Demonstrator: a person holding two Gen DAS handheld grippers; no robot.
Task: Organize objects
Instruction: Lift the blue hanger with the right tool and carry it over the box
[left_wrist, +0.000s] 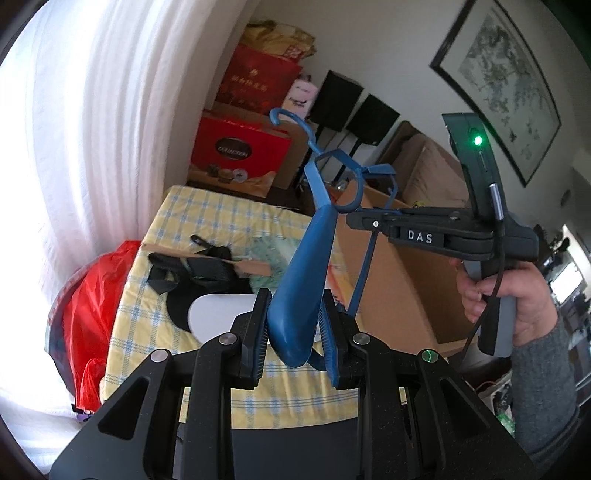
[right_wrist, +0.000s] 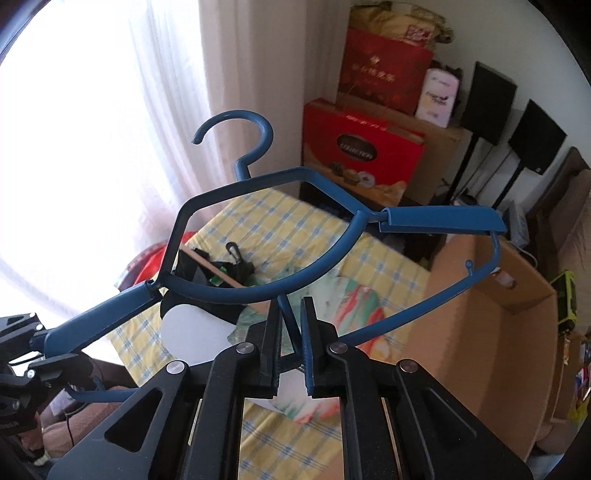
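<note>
While tilted downward, the left gripper (left_wrist: 293, 325) and right gripper (right_wrist: 290, 343) each clamp the blue hanger (right_wrist: 258, 236).

1. The place is a home, a lived-in sitting room.
2. A sheer white curtain (left_wrist: 85, 122) hangs over a bright window beside the table (left_wrist: 236, 218), which wears a yellow checked cloth.
3. Past the table's far edge, red gift boxes (right_wrist: 362, 151) and bags are stacked in the corner.
4. Two black speakers (left_wrist: 354, 107) stand on thin stands against the wall.
5. A framed ink painting (left_wrist: 506, 81) hangs above a tan sofa (left_wrist: 424, 170).
6. An open cardboard box (right_wrist: 491, 332) sits by the table's right edge.
</note>
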